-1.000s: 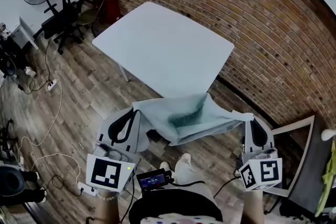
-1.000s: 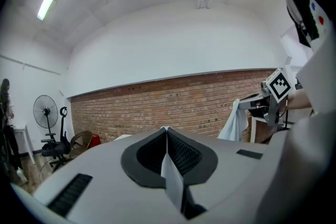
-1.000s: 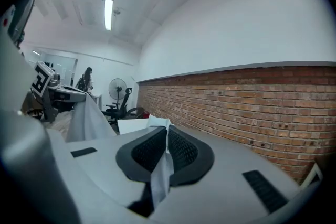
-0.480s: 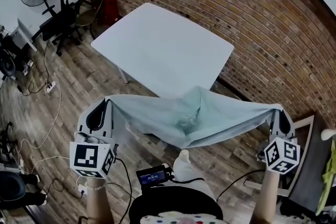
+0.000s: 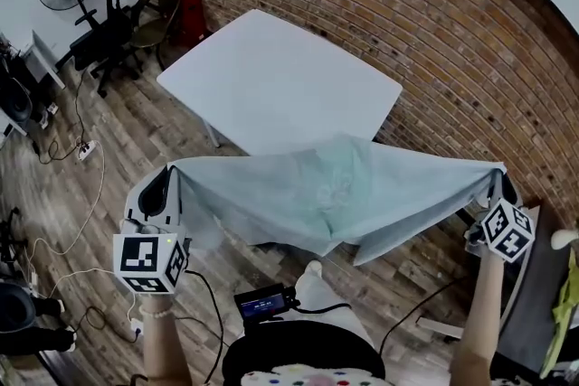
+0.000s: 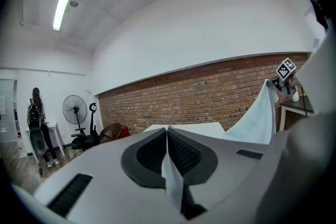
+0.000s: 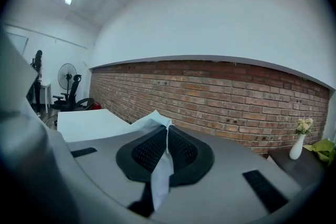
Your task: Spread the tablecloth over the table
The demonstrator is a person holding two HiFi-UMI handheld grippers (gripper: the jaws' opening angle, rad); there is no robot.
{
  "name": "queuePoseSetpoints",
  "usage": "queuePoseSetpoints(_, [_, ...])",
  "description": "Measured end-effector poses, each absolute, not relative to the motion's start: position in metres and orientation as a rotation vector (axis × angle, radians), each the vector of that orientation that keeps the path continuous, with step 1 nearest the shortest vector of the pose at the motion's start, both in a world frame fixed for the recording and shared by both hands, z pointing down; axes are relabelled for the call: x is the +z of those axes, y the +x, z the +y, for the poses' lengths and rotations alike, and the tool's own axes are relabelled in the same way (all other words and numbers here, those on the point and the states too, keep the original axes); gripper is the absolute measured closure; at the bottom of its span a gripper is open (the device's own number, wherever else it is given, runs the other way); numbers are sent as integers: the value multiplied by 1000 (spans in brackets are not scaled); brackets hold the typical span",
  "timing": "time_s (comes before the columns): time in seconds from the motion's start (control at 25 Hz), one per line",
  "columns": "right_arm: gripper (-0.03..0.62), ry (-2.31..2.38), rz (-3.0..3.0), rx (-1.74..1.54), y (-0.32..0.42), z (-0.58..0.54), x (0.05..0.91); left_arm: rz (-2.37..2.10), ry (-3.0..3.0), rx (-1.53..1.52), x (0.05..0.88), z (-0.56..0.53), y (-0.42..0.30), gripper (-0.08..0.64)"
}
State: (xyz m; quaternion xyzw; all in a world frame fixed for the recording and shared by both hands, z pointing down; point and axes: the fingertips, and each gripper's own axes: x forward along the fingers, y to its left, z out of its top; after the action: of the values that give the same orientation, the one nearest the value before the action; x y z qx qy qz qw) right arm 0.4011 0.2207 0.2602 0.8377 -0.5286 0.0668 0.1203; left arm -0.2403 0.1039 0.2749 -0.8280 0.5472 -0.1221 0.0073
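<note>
Left gripper [image 5: 170,178] is clamped on one corner of the tablecloth [image 5: 308,194] and right gripper [image 5: 497,181] pinches the other. The cloth hangs stretched between them, just short of the table [image 5: 271,77]. It looks light, soft and floppy. The corners seem the best hold, because the middle sags.

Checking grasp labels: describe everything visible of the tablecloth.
The tablecloth is thin, pale blue-green fabric, stretched in the air between two corners, its middle sagging and wrinkled. The left gripper and right gripper are each shut on a corner. It hangs in front of the white table, by its near corner, not yet laid on it.
</note>
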Motion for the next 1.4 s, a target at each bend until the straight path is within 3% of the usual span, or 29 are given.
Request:
queuePoseSetpoints(0.8, [555,2396,-1527,303,544,45,295,2215,-2192,-572,289,7,-295,545])
queuePoseSetpoints(1.4, [555,2210,-1637,323,555,-48,323,2369,-2079,-647,288,-55,-316,545])
